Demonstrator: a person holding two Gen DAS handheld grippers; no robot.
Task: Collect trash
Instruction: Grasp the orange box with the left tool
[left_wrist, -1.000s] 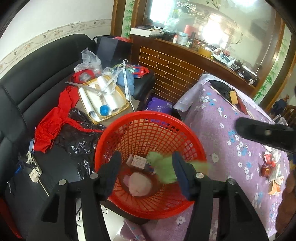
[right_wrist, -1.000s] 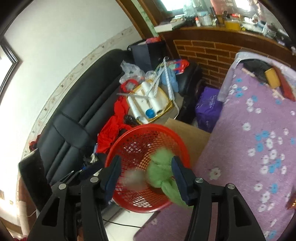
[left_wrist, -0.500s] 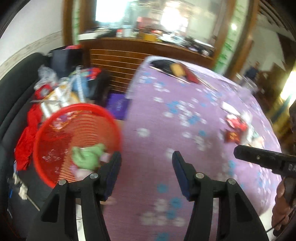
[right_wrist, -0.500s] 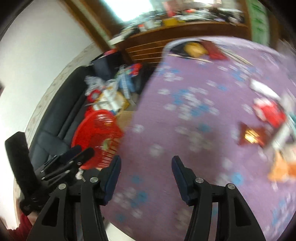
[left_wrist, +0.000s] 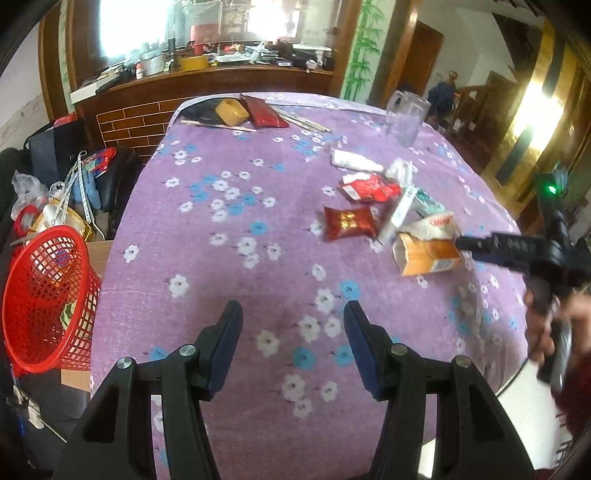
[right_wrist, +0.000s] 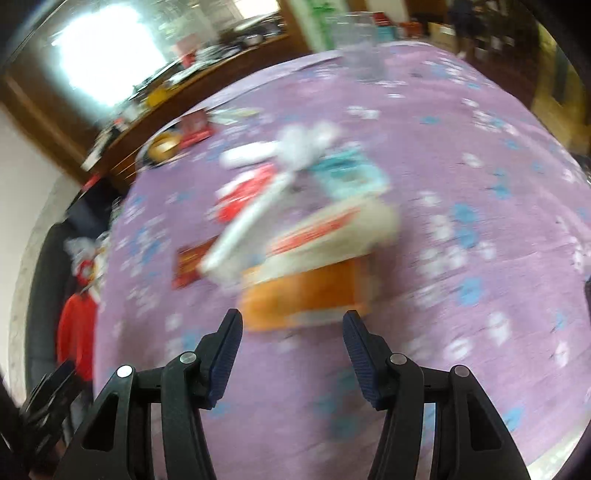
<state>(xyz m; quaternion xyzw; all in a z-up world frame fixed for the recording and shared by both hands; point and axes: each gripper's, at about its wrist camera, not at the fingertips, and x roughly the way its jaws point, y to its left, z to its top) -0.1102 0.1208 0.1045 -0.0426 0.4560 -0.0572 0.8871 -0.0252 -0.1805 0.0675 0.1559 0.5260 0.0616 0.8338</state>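
Left wrist: looks steeply down past its tongs (left_wrist: 292, 325) onto the tabletop (left_wrist: 236, 295), basket (left_wrist: 48, 295) at left.
Right wrist: nearer, tilted, blurred, facing the trash pile (right_wrist: 306, 236).
Shared: trash pile (left_wrist: 399, 221), tabletop (right_wrist: 480, 206).

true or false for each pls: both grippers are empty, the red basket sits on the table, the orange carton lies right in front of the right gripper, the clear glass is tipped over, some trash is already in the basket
1. Both grippers are empty. True: the left gripper and the right gripper have open jaws with nothing between them.
2. The red basket sits on the table. False: it stands off the table's left edge, lower down.
3. The orange carton lies right in front of the right gripper. True.
4. The clear glass is tipped over. False: it stands upright near the far edge.
5. Some trash is already in the basket. True: something green shows through the mesh.
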